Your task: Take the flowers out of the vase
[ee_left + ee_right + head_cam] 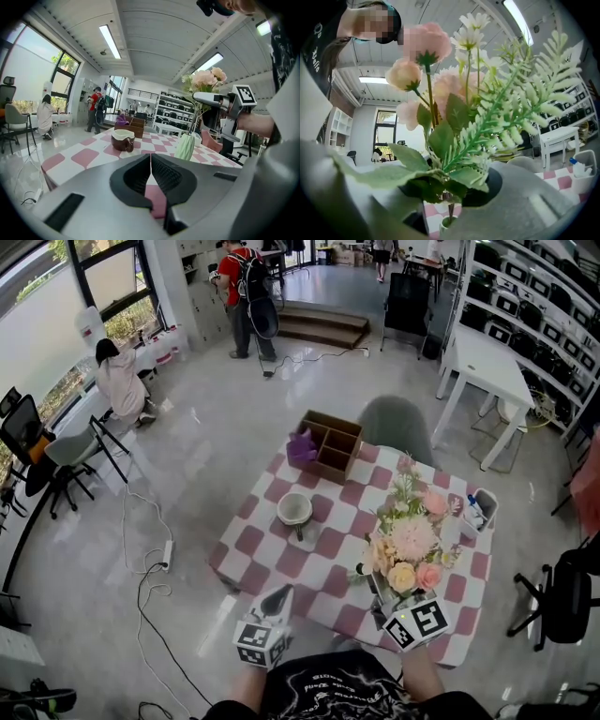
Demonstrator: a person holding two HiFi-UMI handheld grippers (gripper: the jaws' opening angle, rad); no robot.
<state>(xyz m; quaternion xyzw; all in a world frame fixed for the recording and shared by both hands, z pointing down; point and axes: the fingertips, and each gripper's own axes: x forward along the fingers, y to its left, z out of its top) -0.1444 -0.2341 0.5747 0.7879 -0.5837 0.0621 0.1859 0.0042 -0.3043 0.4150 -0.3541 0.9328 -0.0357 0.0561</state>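
A bunch of pink, peach and white flowers (410, 542) with green fern stands over the right half of the checked table (253, 545). My right gripper (392, 601) reaches in level below the blooms. In the right gripper view its jaws (450, 187) are shut on the stems amid the leaves, and the stem ends hang in the mouth of the pale green vase (444, 226) below. The left gripper view shows the ribbed vase (185, 146) on the cloth and the right gripper (202, 98) holding the flowers (205, 79) above it. My left gripper (277, 601) (151, 161) is shut and empty near the table's front edge.
A brown mug with a white inside (294, 510) (123, 139) sits mid-table. A wooden divided box (330, 444) with a purple thing in it stands at the far edge, a small white bin (478, 507) at the right edge. A grey chair (398, 423) stands behind the table.
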